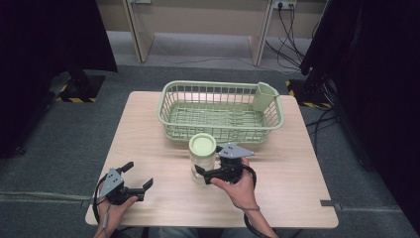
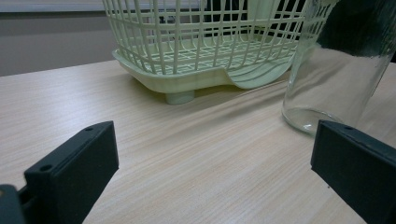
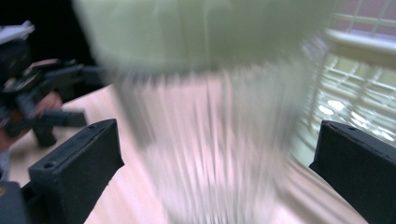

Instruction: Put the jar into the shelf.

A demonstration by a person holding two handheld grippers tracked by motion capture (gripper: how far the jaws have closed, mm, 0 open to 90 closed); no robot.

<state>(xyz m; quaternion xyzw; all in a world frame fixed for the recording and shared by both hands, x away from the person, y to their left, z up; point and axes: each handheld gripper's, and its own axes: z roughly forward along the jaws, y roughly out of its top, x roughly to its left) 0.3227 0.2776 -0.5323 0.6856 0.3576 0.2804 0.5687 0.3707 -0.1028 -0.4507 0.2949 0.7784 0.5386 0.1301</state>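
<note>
Although the jar (image 1: 202,157) is clear glass with a pale green lid, no label, brand or writing can be read on it, and the right gripper view shows it only as a blur. It stands upright on the bench (image 1: 148,134), its long axis vertical and the lid facing up, just in front of the green basket (image 1: 171,106) and near the bench's middle. The right gripper (image 1: 208,172) reaches it from the person's side, its fingers (image 3: 79,158) spread wide with the jar between them; whether they touch the glass cannot be told. The left gripper (image 1: 137,179) rests low at the bench's near left corner, well apart from the jar, fingers (image 2: 74,163) apart and empty.
</note>
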